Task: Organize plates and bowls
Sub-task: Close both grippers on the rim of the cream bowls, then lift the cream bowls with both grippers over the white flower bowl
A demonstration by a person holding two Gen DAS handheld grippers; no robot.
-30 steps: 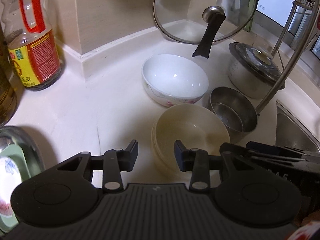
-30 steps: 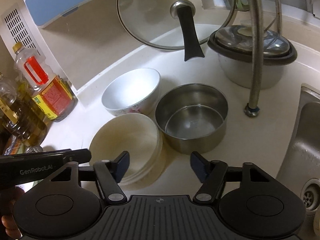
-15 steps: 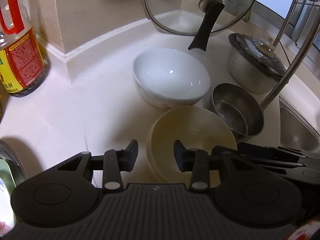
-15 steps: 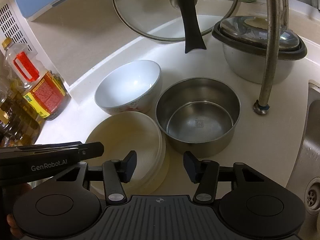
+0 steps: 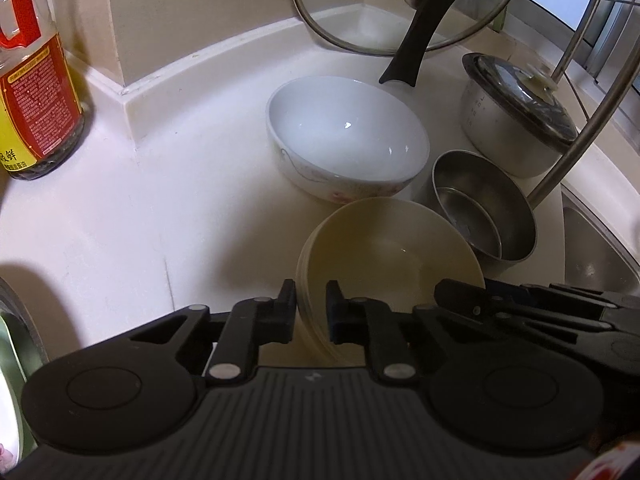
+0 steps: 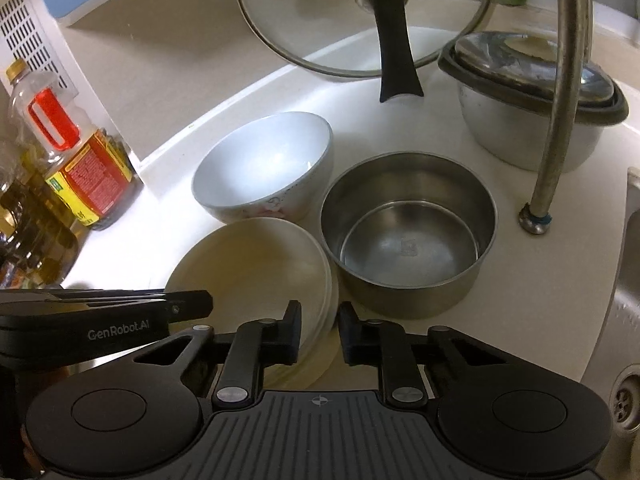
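White counter [image 5: 120,216], glass lid [image 6: 320,20] leaning at the wall, steel pot [image 6: 408,232], white bowl [image 5: 344,140], cream bowl stack [image 5: 384,256] in front, left gripper [image 5: 311,312] clamped on its near-left rim, right gripper [image 6: 319,332] just closing on its right rim.

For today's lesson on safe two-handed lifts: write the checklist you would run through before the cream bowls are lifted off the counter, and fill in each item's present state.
1. Left gripper clamped on the cream bowl stack rim: ok.
2. Right gripper has just been closing, rim between its fingers; firm pinch: cannot tell.
3. Grips on opposite sides: ok.
4. Whole stack gripped, not only upper bowls: cannot tell.
5. Stack clear of steel pot: cannot tell, very close.
6. White bowl empty: ok.
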